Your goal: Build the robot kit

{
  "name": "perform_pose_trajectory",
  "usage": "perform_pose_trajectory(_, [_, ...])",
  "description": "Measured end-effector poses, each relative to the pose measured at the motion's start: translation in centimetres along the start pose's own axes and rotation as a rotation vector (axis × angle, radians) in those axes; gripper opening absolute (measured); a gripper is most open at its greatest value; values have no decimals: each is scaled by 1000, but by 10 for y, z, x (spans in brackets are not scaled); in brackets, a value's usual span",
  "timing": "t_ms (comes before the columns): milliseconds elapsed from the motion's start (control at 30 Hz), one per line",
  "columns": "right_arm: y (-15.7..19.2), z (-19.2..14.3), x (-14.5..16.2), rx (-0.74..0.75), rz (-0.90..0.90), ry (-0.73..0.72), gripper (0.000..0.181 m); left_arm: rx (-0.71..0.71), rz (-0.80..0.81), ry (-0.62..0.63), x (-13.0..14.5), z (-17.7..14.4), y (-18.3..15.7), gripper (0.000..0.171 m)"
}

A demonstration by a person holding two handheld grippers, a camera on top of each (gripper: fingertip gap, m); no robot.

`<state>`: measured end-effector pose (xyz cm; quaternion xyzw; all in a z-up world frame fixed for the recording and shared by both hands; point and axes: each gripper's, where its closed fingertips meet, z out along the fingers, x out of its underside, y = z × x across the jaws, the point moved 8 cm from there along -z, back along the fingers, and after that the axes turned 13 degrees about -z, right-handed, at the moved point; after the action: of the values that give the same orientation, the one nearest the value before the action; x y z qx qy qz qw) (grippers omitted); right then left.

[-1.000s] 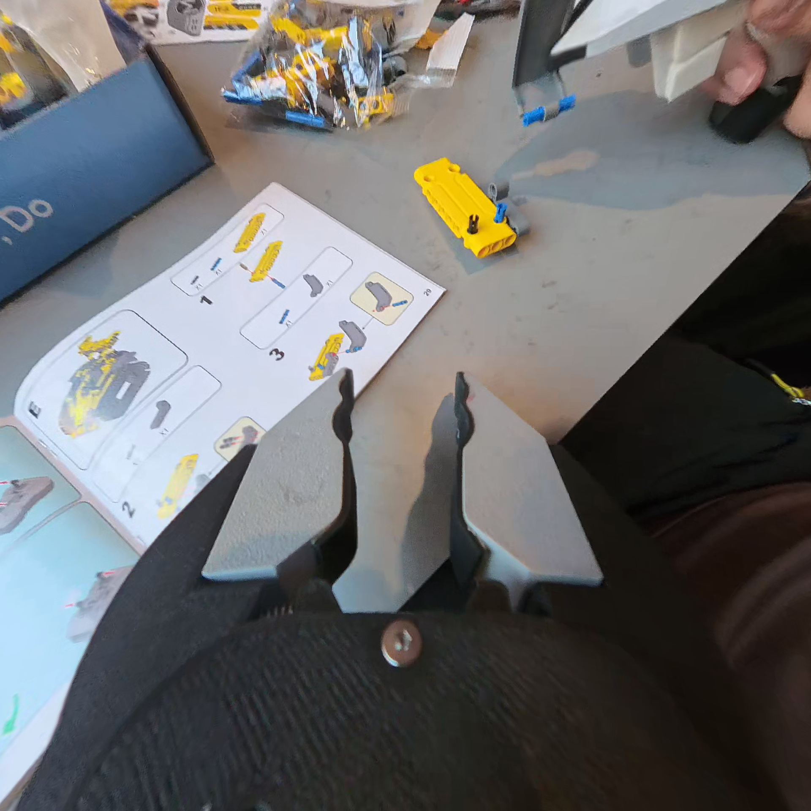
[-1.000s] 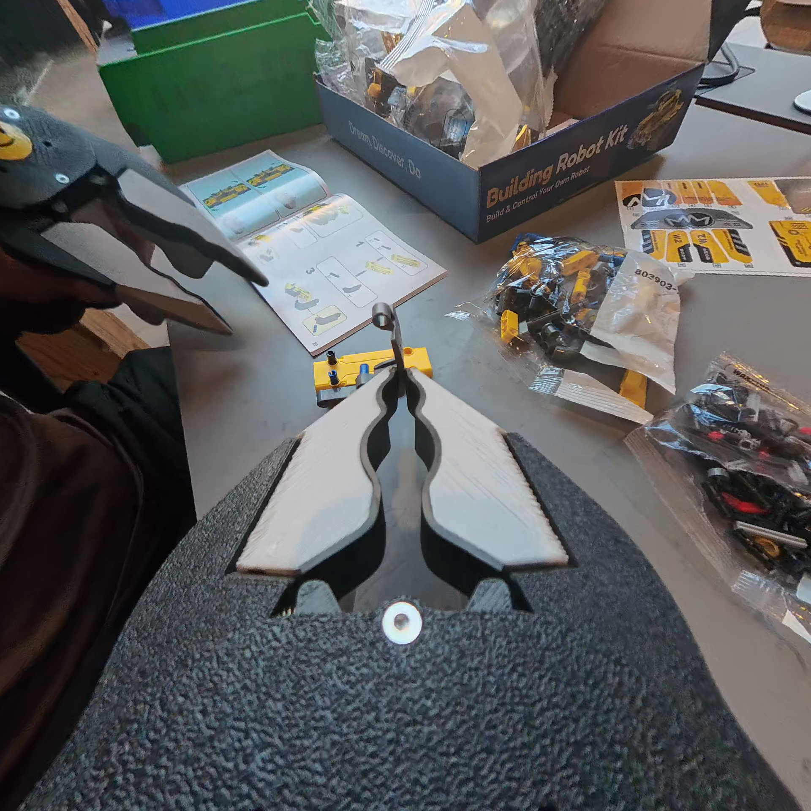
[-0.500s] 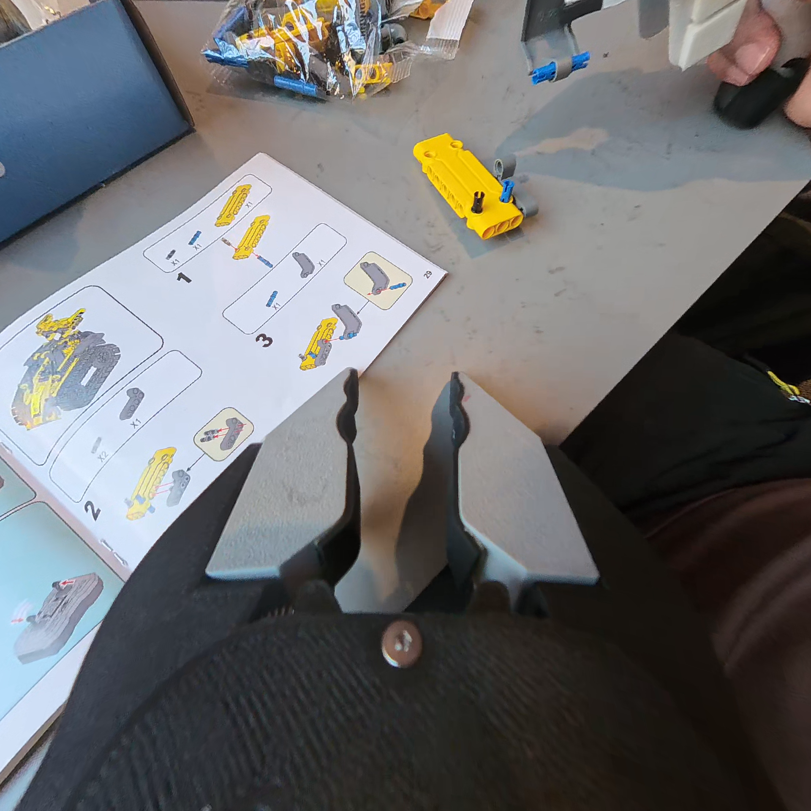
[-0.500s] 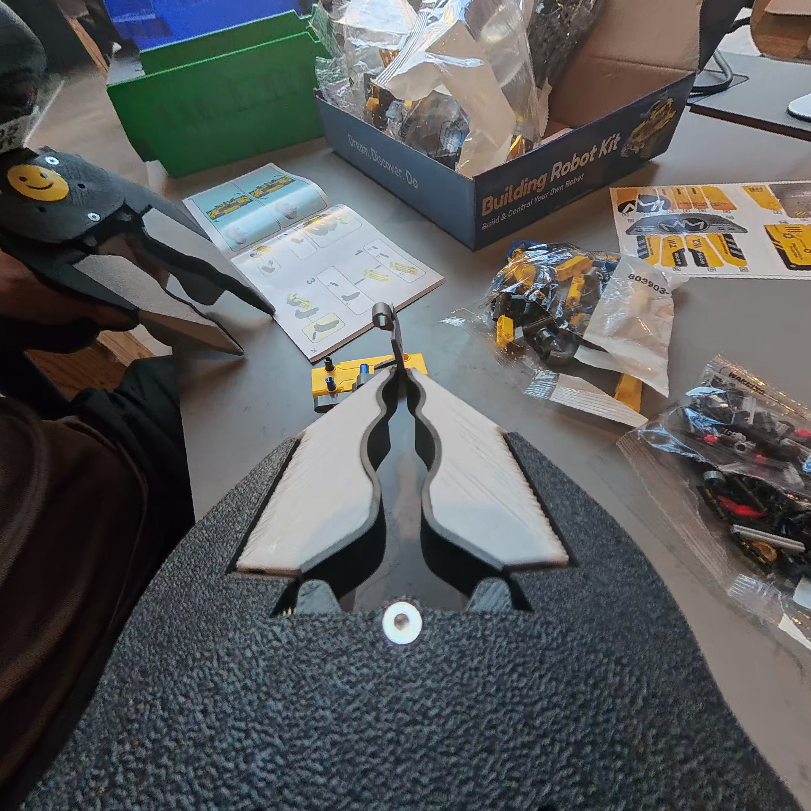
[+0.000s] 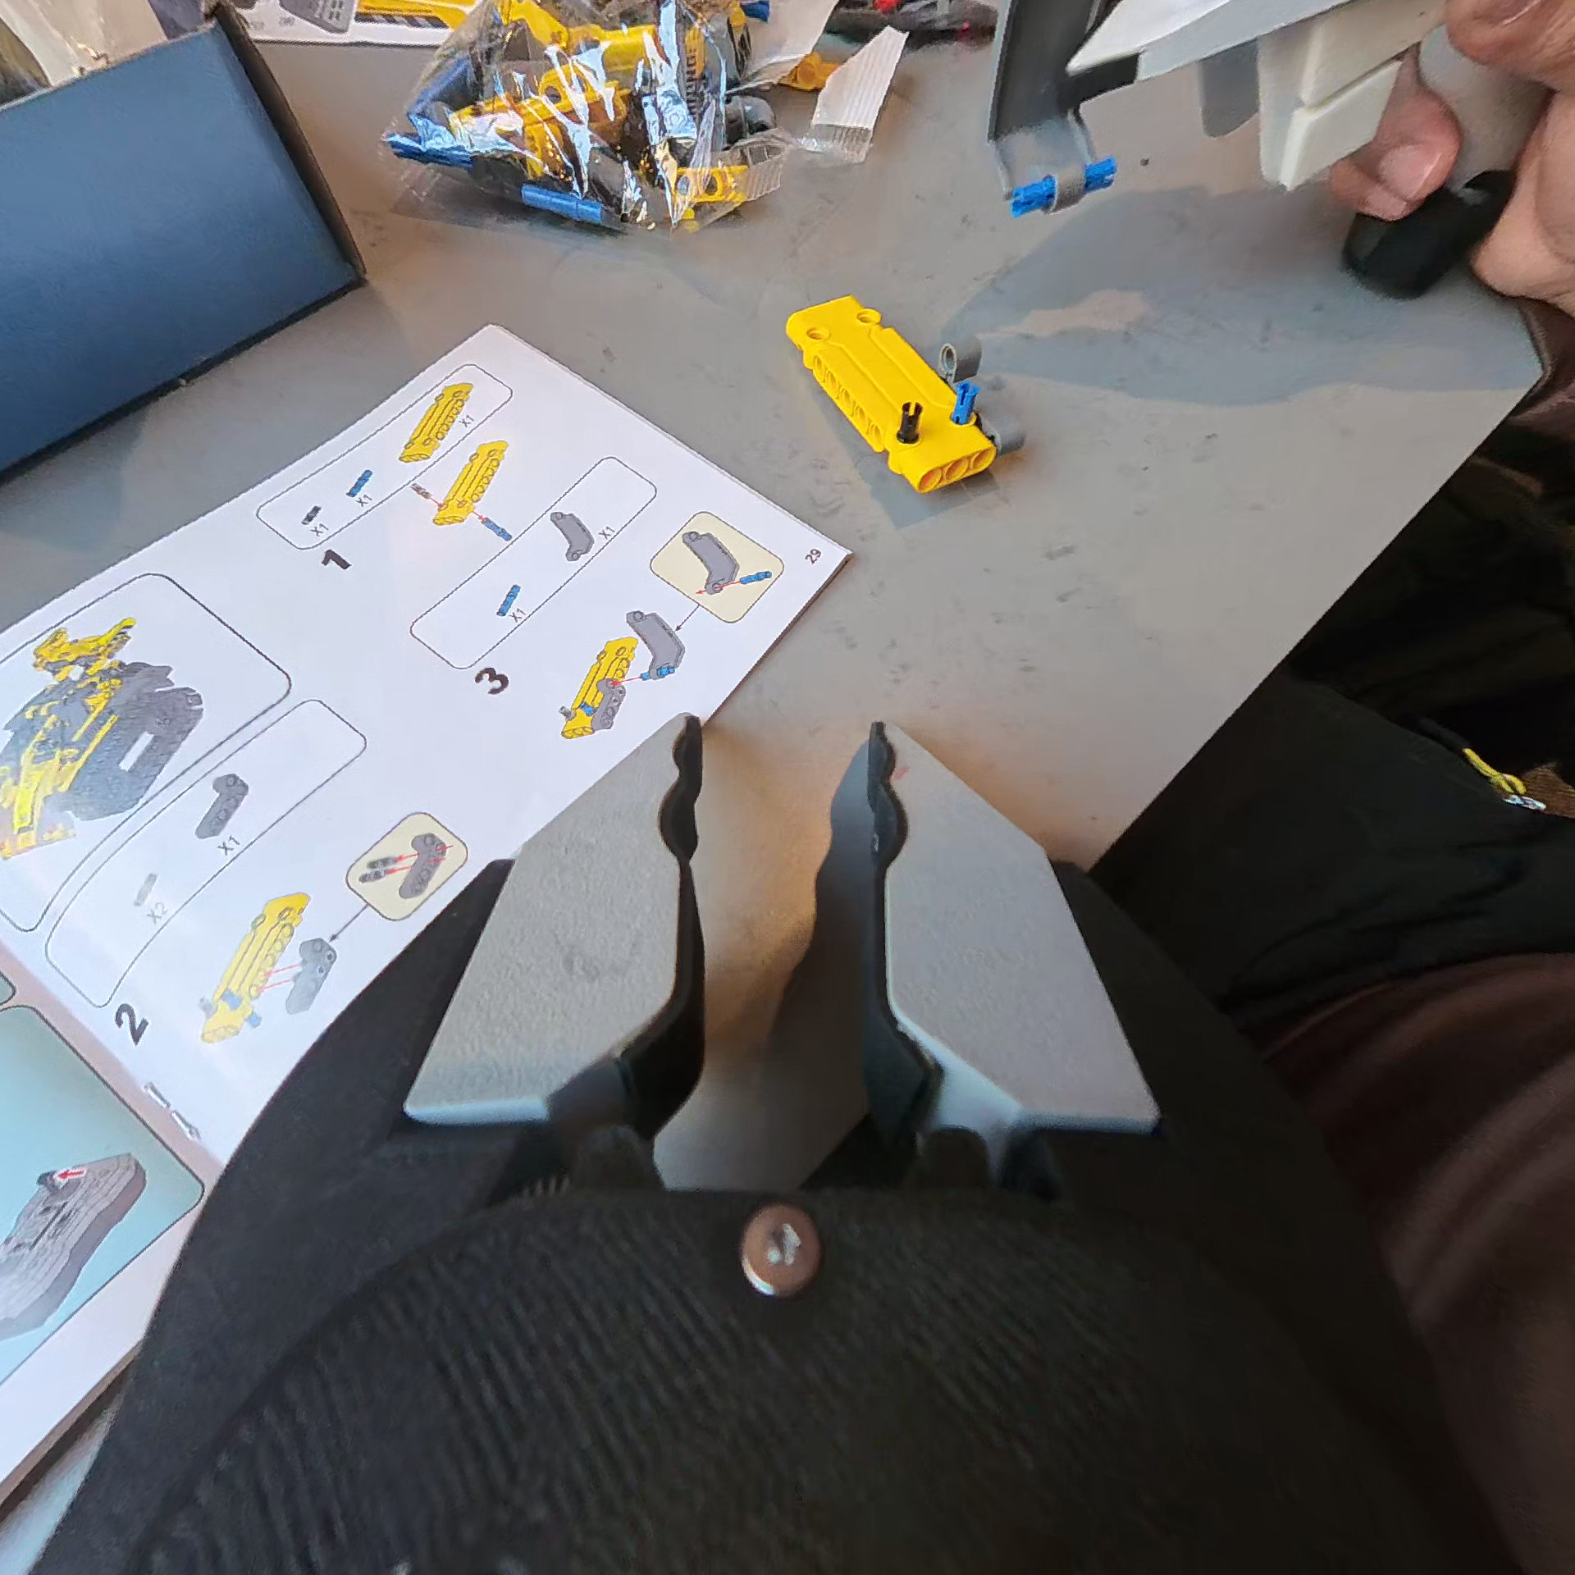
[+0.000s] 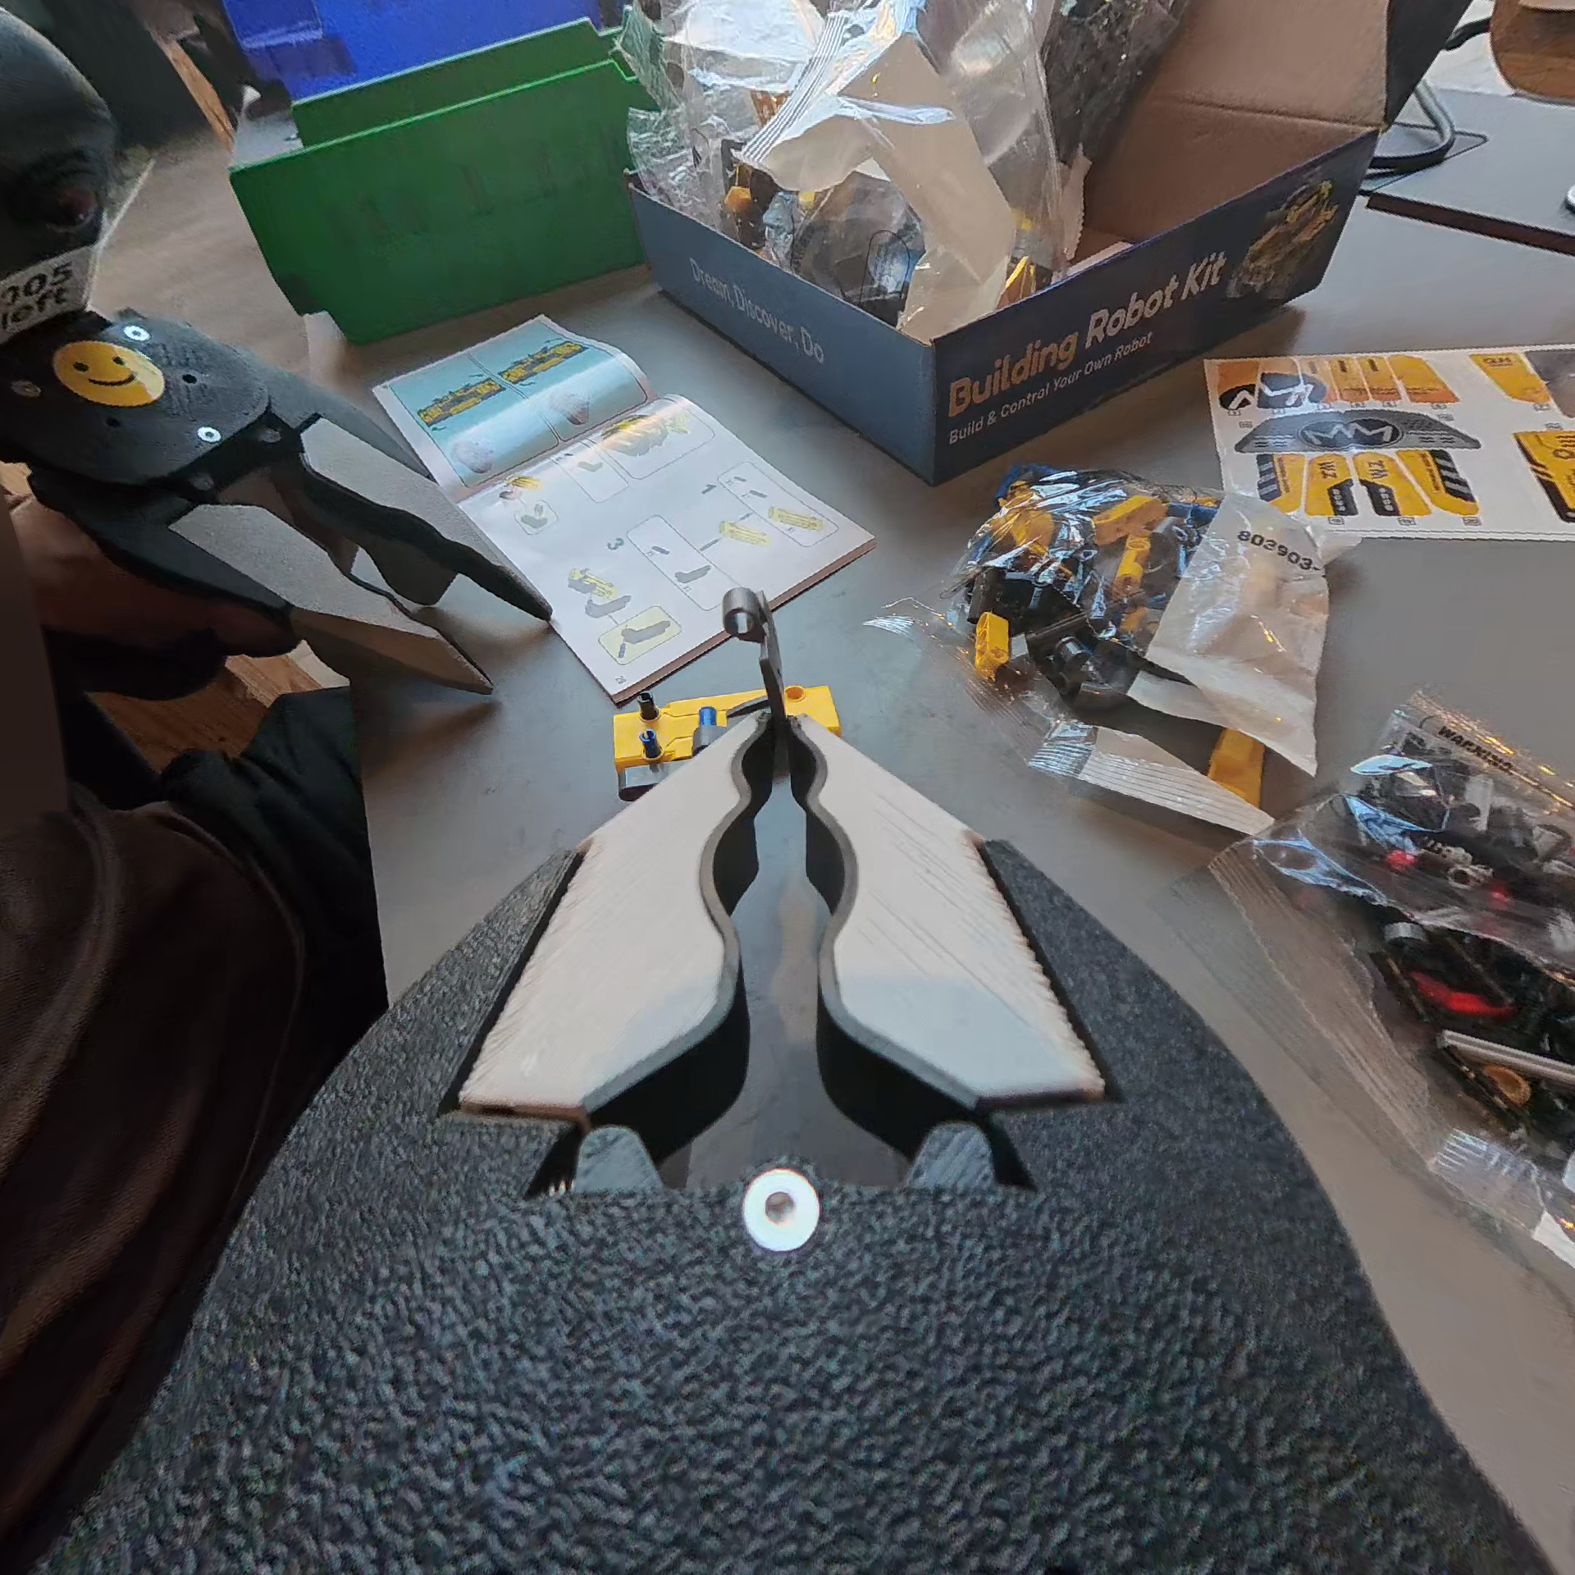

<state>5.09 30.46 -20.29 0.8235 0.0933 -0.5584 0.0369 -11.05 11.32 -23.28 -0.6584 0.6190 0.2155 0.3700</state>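
Seen from the left wrist, the left gripper (image 5: 780,741) hangs with its fingers apart and empty over the grey table (image 5: 1065,614), beside the corner of an open instruction booklet (image 5: 383,682); a yellow block (image 5: 886,383) with pins lies farther off, near a bag of parts (image 5: 597,111). Seen from the right wrist, the right gripper (image 6: 777,724) is clamped on a thin grey bent piece (image 6: 758,639), above the yellow block (image 6: 656,724), with a blue box (image 6: 852,375), a sticker sheet (image 6: 1364,443) and a dark bag of parts (image 6: 1466,937) around.

My right gripper (image 6: 777,724) hides the near end of the grey bent piece (image 6: 761,648) and part of the yellow block (image 6: 682,724). At three o'clock the picture's edge cuts off the sticker sheet (image 6: 1381,443). My left gripper (image 5: 780,750) covers the booklet's (image 5: 426,648) near corner.
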Motion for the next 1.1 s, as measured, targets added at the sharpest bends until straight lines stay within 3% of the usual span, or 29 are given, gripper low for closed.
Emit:
perform_pose_trajectory(267, [5, 8, 2, -23, -42, 71, 3, 41, 37, 11, -4, 11, -15, 37])
perform_pose_trajectory(900, [3, 7, 3, -33, -10, 58, 3, 43, 34, -3, -3, 10, -16, 36])
perform_pose_trajectory(1100, [6, 12, 4, -35, -44, 103, 2, 101, -14, -27, -25, 23, -33, 41])
